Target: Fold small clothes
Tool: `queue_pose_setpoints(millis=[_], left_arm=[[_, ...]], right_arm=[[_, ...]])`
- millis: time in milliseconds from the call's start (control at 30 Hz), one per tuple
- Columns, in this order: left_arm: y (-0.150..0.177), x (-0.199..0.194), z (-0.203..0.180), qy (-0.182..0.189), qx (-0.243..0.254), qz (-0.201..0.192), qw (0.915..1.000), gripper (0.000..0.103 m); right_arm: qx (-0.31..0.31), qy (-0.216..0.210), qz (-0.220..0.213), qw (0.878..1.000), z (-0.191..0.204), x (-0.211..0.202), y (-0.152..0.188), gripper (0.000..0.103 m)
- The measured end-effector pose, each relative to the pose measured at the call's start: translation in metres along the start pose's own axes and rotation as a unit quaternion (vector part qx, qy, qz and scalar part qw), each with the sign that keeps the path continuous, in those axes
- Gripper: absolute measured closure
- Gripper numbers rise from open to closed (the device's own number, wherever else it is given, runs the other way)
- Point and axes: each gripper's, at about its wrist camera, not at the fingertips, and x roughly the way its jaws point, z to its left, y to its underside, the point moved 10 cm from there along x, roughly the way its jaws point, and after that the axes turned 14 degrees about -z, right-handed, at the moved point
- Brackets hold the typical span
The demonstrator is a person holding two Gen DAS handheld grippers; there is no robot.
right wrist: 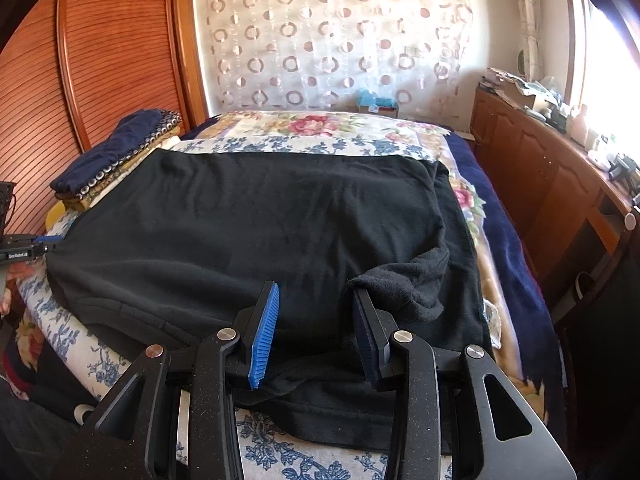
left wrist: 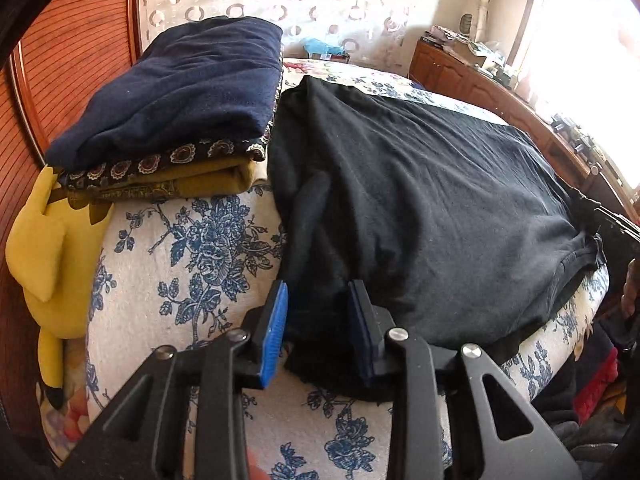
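Observation:
A black garment (left wrist: 420, 200) lies spread on the floral bedspread (left wrist: 192, 260); it also shows in the right wrist view (right wrist: 260, 232). My left gripper (left wrist: 318, 300) is open, its blue pads straddling the garment's near left corner. My right gripper (right wrist: 314, 300) is open over the garment's near right part, where a bunched sleeve (right wrist: 404, 280) rests against the right finger. The left gripper also shows at the far left edge of the right wrist view (right wrist: 44, 244).
A stack of folded clothes (left wrist: 176, 100), navy on top, sits at the bed's left by a wooden slatted wardrobe (left wrist: 80, 60). A yellow plush toy (left wrist: 48, 248) lies at the left edge. A wooden cabinet (right wrist: 540, 184) with clutter stands on the right.

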Motion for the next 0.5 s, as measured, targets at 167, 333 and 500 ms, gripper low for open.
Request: queue_pose_setpoints(millis=[167,333,500], left_arm=[[0.003,-0.004,0.001,0.0,0.006,0.013,0.9999,0.072],[0.006,-0.007,-0.001,0.006,-0.003,0.031,0.9995,0.072],[0.002,-0.001,-0.002,0.023,-0.005,0.032,0.9992,0.072]], right_arm=[[0.001,-0.003,0.006,1.0,0.0,0.001,0.006,0.066],[0.006,-0.003,0.01,1.0,-0.004,0.004,0.01,0.066],[0.0,-0.004,0.026,1.0,-0.004,0.011,0.018,0.066]])
